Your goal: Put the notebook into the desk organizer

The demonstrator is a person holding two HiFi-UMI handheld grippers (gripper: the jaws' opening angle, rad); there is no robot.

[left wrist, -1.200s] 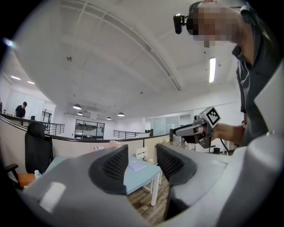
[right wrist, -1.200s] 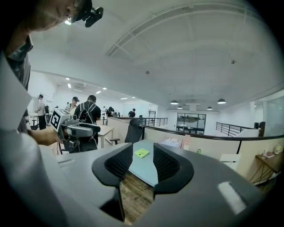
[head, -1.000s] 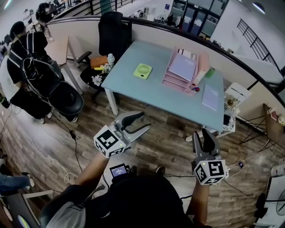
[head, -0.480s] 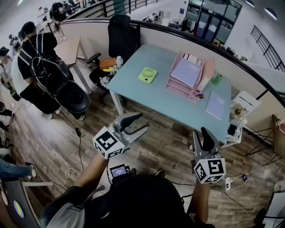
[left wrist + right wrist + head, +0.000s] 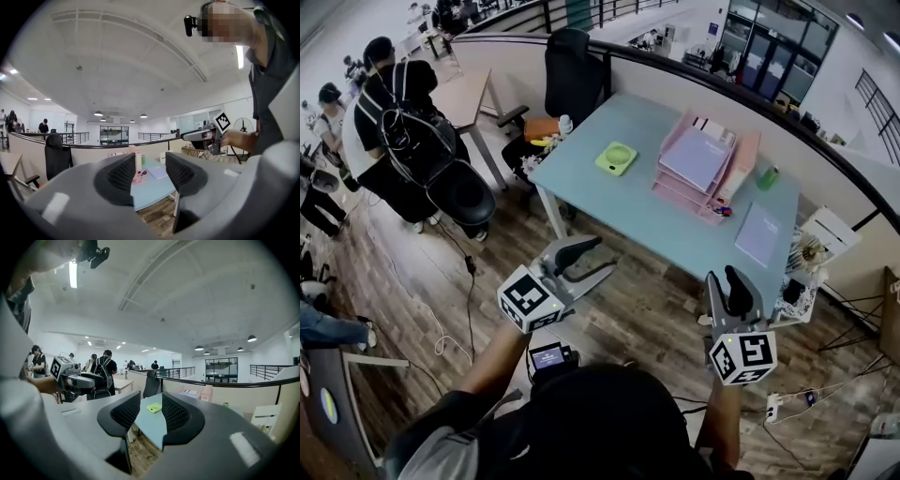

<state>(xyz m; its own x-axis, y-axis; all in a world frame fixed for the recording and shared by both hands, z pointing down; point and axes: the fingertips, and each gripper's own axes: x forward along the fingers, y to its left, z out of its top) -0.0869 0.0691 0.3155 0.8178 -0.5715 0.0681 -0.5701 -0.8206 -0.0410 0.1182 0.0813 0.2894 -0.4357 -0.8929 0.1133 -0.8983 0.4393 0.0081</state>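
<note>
The lavender notebook (image 5: 759,234) lies flat on the right end of the light blue table (image 5: 609,202); it also shows in the left gripper view, notebook (image 5: 158,173). The pink desk organizer (image 5: 698,161) stands at the table's back, with stacked trays. My left gripper (image 5: 602,258) and right gripper (image 5: 724,278) hang over the wooden floor, short of the table's near edge. Both are open and hold nothing. Seen between the left gripper's (image 5: 150,173) jaws are the organizer (image 5: 138,165) and the notebook. Between the right gripper's (image 5: 151,416) jaws shows a green object (image 5: 153,407).
A green object (image 5: 618,157) lies on the table's left half, and a green bottle (image 5: 767,176) stands by the organizer. A black office chair (image 5: 572,80) stands behind the table. A person with a backpack (image 5: 403,122) and a black stool (image 5: 464,197) are at left. A white cart (image 5: 825,234) stands at right.
Both grippers have travelled level with the person, and the table has shifted a little right and lower in the head view. More of the people at left shows. The jaws stand as before.
</note>
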